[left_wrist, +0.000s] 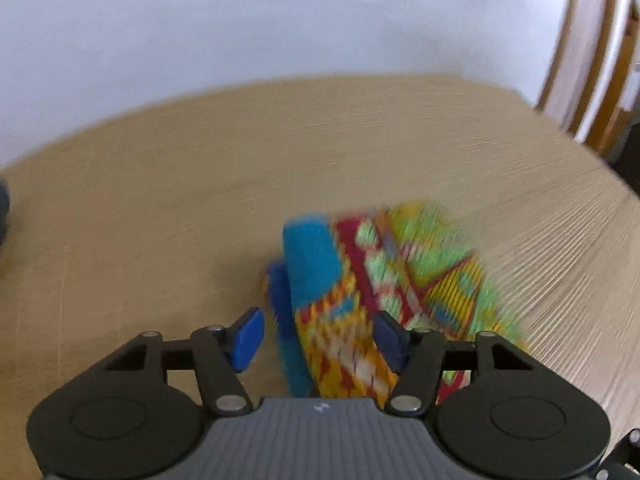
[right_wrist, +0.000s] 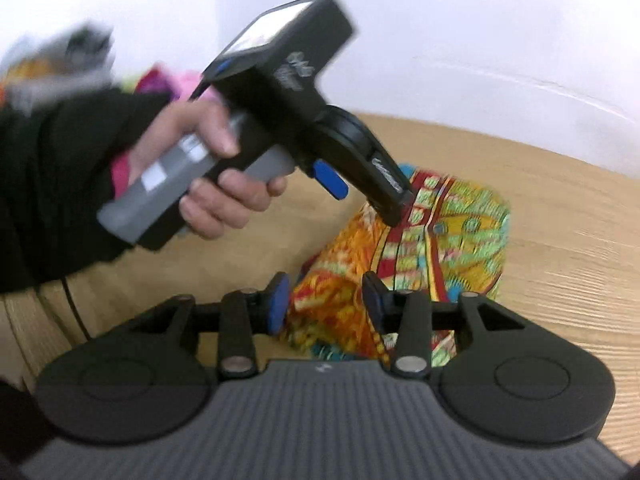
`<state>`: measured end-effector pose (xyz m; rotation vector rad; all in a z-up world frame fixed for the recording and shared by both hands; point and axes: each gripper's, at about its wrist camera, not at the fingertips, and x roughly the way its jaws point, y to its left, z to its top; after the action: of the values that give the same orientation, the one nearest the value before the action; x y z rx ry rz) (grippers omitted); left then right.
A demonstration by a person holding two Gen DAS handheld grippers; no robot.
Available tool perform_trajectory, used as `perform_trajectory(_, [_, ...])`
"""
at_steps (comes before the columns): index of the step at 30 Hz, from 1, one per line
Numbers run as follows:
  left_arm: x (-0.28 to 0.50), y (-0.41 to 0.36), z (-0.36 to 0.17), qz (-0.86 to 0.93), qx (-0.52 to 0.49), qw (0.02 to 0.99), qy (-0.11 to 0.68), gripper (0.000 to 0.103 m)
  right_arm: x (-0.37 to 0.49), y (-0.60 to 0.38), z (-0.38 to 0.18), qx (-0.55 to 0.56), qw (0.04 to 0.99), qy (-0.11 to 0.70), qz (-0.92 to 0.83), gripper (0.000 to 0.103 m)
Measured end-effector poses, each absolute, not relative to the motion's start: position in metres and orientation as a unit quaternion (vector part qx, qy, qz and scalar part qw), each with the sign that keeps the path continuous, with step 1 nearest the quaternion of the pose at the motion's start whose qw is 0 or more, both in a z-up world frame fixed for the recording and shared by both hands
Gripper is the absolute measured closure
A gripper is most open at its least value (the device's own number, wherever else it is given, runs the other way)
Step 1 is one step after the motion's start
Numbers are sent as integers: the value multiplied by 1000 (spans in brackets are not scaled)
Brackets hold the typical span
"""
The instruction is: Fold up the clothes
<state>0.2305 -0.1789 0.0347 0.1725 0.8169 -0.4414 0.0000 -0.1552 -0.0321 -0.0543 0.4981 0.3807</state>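
Lying on the wooden bench (left_wrist: 160, 200) is a patterned cloth (left_wrist: 400, 276) in yellow, red, green and blue, bundled into a loose heap nearer the front edge than the back one, which meets a white wall (left_wrist: 280, 20). The left gripper (left_wrist: 320, 336) hangs just above the heap, its blue pads (left_wrist: 249, 338) apart, with cloth showing between them though neither pad presses on it. The right gripper (right_wrist: 326, 306) is likewise parted over the near side of the same heap, gripping nothing. From the right wrist view, a hand (right_wrist: 216, 168) in a black sleeve (right_wrist: 52, 176) grips the left tool's grey handle (right_wrist: 160, 184). Both views are blurred.
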Motion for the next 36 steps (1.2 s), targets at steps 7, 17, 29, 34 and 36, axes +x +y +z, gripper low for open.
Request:
perform_trajectory(7, [268,-253,24,-202,316,865,333,36,45,-113,-51,-36,950,268,153,57])
perform_trajectory(17, [246,-224,4,-184,358,841,361,42,30,-116,-79,-305,892,285,171,61])
perform_trajectory(29, [176,-175,38,-189,168,870,423,41,6,-267,-34,-261,888,348,148,60])
perform_trajectory(34, [175,-149,48,-192,102,877,429,36,-11,-320,-33,122,925,350,86,59])
perform_trajectory(36, [179,-145,46,-196,85,877,430,32,3,-333,-50,219,909,348,69,57])
